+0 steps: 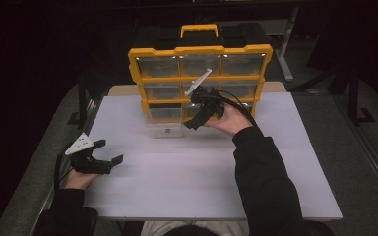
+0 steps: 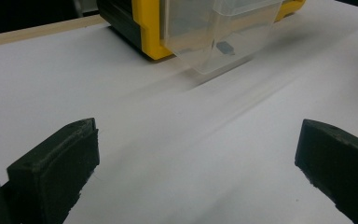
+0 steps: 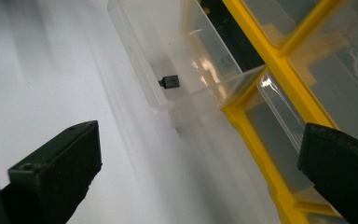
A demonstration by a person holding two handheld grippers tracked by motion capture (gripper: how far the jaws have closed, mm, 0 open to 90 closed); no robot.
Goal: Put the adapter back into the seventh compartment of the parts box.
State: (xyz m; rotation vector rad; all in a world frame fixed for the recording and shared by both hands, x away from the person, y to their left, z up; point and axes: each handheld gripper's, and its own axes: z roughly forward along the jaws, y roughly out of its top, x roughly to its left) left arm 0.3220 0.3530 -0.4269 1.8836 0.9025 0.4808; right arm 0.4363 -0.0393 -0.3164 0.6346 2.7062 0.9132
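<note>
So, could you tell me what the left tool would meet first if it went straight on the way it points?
Probably the pulled-out clear drawer of the yellow organizer. The left tool, jaws open, looks across bare white table toward it, though depth is hard to judge.

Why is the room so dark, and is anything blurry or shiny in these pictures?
High view: only the white table is lit, the surroundings near black. Left gripper view: the clear drawer looks soft and streaked. Right gripper view: glare on the drawer's wall, the small dark part fairly sharp.
</note>
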